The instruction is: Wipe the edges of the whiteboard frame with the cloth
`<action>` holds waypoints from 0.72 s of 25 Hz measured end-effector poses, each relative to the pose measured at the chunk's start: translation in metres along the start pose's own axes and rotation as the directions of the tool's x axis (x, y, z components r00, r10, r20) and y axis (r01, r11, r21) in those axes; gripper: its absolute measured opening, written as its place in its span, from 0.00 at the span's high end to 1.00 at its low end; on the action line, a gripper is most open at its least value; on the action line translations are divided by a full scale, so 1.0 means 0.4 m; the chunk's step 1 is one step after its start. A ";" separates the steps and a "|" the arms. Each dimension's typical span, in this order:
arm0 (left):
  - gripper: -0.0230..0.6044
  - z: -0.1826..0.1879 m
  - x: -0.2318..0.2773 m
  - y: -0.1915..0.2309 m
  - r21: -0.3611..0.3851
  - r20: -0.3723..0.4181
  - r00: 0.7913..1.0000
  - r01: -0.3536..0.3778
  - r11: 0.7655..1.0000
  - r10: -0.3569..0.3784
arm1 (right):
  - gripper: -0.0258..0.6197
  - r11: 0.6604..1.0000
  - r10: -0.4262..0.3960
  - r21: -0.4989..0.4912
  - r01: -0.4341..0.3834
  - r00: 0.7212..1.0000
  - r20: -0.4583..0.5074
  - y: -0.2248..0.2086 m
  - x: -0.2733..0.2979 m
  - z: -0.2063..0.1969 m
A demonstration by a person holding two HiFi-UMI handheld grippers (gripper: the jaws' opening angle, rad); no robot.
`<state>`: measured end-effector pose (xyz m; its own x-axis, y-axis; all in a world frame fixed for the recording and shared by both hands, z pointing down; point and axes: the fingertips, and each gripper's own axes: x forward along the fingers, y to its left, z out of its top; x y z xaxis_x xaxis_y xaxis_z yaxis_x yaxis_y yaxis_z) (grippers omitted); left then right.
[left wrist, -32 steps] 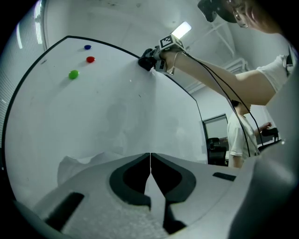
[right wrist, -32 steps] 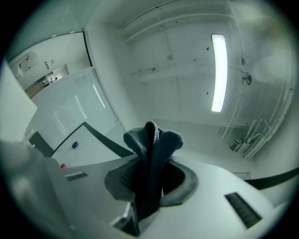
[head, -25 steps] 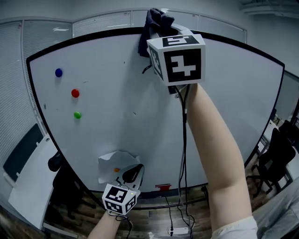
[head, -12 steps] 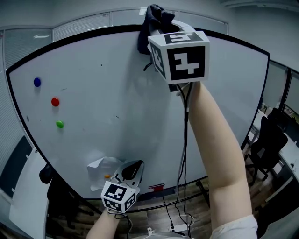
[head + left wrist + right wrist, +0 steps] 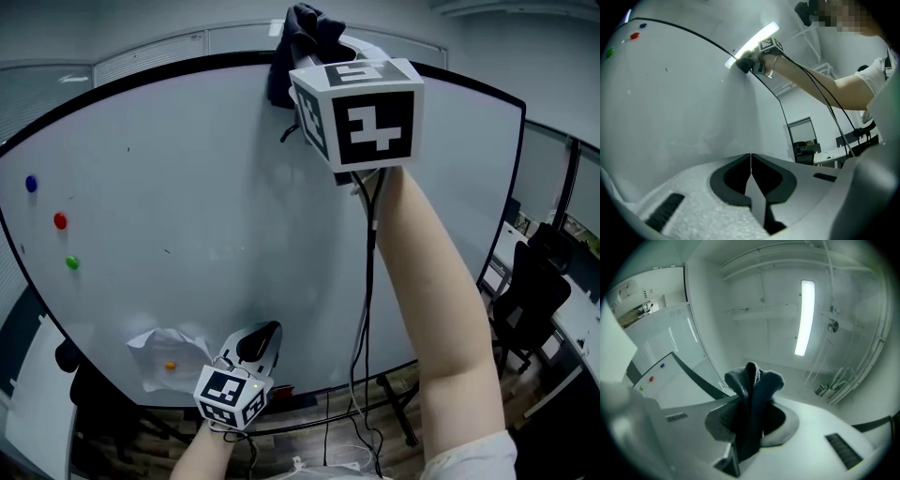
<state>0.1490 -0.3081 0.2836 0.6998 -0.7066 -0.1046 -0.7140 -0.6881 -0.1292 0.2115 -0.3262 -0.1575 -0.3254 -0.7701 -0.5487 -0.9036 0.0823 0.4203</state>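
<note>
A large whiteboard [image 5: 187, 216] with a thin black frame [image 5: 141, 75] fills the head view. My right gripper [image 5: 323, 42] is raised to the top edge of the frame, shut on a dark blue cloth [image 5: 298, 37] that bunches over that edge. In the right gripper view the cloth [image 5: 752, 394] sticks up from between the closed jaws, with the frame [image 5: 693, 376] running off to the left. My left gripper [image 5: 258, 342] hangs low near the board's bottom edge, shut with nothing in it [image 5: 751, 161].
Three magnets, blue [image 5: 31, 184], red [image 5: 60, 221] and green [image 5: 71, 262], sit at the board's left. A crumpled sheet of paper [image 5: 169, 356] is stuck low on the board. Cables [image 5: 361, 375] hang from my right arm. Office chairs [image 5: 525, 300] stand at the right.
The head view has swung right, so the magnets and paper have slid left in the picture. The right gripper and cloth stay at the top edge.
</note>
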 end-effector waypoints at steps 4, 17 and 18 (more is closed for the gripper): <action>0.93 0.005 0.108 -0.096 0.009 0.009 1.000 0.010 1.000 -0.010 | 0.86 1.000 0.005 -0.012 -0.005 1.000 0.010 -0.117 -0.032 -0.027; 0.93 0.032 0.399 -0.377 -0.001 0.039 0.999 -0.015 1.000 0.015 | 0.86 0.999 -0.042 -0.013 0.042 0.999 -0.023 -0.556 -0.158 -0.169; 0.93 0.039 0.418 -0.401 0.001 0.042 0.999 -0.011 1.000 0.011 | 0.86 0.999 -0.045 -0.009 0.044 0.999 -0.026 -0.585 -0.164 -0.175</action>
<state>0.3808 -0.3133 0.2714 0.6921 -0.7066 -0.1475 -0.7217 -0.6800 -0.1292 0.4639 -0.3393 -0.1691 -0.2775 -0.7891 -0.5480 -0.9145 0.0421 0.4024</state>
